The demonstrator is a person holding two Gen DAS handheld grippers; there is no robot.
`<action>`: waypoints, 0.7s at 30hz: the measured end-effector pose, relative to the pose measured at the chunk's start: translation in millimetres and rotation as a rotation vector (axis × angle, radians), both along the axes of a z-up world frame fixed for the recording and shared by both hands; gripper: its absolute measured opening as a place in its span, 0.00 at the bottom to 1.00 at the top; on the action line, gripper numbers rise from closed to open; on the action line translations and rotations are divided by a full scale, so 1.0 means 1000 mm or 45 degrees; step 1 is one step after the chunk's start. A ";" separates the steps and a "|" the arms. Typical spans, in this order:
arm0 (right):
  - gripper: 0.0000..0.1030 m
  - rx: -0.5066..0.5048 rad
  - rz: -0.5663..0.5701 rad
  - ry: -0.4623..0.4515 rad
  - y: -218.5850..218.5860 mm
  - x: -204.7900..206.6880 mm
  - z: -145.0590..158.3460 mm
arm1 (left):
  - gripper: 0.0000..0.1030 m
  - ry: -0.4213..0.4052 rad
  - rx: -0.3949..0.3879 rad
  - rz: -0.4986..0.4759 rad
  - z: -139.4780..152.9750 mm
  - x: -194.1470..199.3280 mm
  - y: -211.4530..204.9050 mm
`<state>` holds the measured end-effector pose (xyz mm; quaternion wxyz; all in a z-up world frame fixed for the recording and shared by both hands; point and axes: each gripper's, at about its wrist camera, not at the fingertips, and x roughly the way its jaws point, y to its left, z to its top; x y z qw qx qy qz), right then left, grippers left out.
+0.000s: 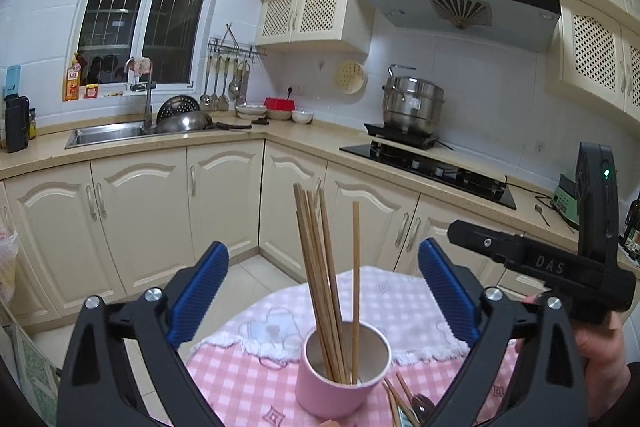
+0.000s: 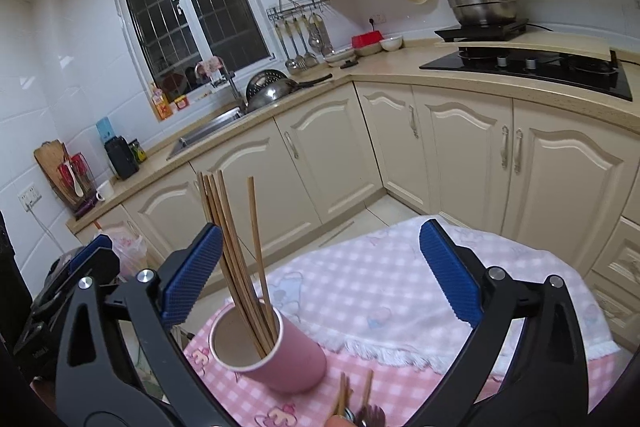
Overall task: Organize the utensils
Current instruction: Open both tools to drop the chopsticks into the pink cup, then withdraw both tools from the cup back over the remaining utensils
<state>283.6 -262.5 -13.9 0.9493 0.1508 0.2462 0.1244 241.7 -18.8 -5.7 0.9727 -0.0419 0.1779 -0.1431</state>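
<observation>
Several chopsticks [image 1: 320,279] already stand in the pink cup [image 1: 342,383], so with my left gripper [image 1: 322,297] and right gripper [image 2: 320,277] both gaping empty, I'd pinch the loose utensils [image 2: 356,403] just beside the cup near mid-length.

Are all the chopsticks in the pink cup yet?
Not all. Several chopsticks already stand in the pink cup. Nothing is in hand: the left gripper and right gripper are both open and empty. A few loose utensils lie on the checked cloth beside the cup.
</observation>
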 end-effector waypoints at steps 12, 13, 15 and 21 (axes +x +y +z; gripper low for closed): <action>0.94 -0.070 -0.025 0.206 -0.022 -0.031 -0.011 | 0.91 0.098 0.099 -0.012 -0.012 -0.030 -0.004; 0.94 -0.073 -0.028 0.215 -0.024 -0.034 -0.012 | 0.91 0.107 0.105 -0.014 -0.015 -0.031 -0.005; 0.94 -0.074 -0.035 0.234 -0.028 -0.039 -0.015 | 0.91 0.126 0.115 -0.018 -0.019 -0.034 -0.006; 0.94 -0.093 -0.036 0.281 -0.034 -0.050 -0.024 | 0.91 0.181 0.142 -0.027 -0.032 -0.041 -0.008</action>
